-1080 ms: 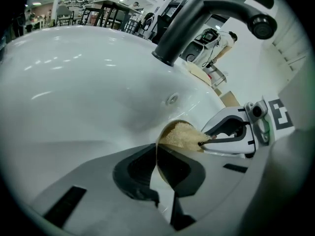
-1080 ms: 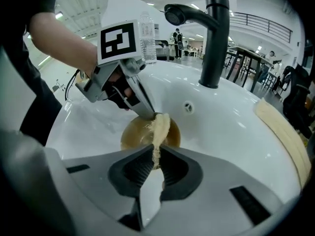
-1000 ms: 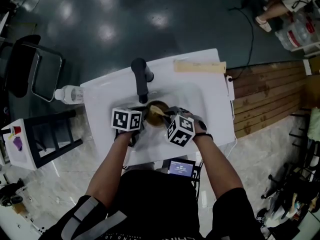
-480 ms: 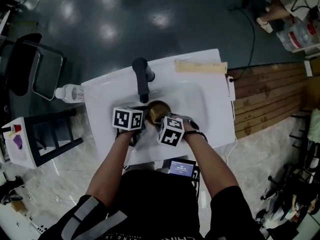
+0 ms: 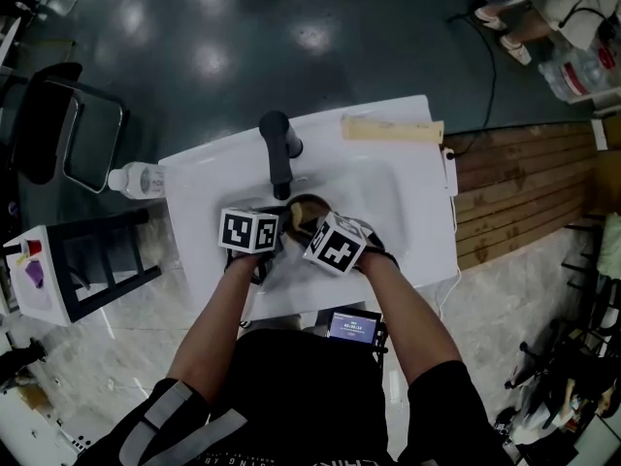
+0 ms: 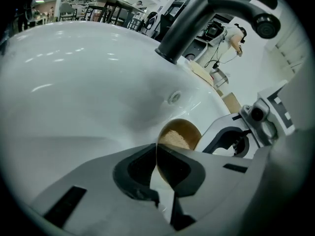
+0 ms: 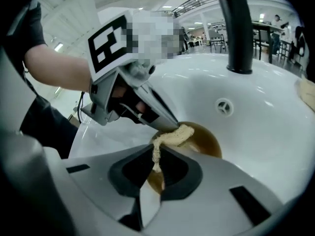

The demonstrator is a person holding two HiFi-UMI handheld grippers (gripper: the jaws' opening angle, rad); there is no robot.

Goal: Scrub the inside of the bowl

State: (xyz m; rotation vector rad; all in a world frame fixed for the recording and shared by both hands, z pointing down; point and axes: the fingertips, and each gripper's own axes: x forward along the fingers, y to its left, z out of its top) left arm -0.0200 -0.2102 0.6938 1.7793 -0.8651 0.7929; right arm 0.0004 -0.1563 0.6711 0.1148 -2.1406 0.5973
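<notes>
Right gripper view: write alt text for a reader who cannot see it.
The right gripper pinches a beige fibrous scrubbing pad that reaches into a brown round bowl in a white sink; the left gripper clamps the bowl's rim.

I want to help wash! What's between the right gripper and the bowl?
A tan sponge: the right gripper pinches one end, and the other end rests in the bowl. The right gripper view shows it.

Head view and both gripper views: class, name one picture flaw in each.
Head view: lamp glare spots on the dark floor. Left gripper view: wide-angle bending of the sink, black corners. Right gripper view: a mosaic patch top centre.
</notes>
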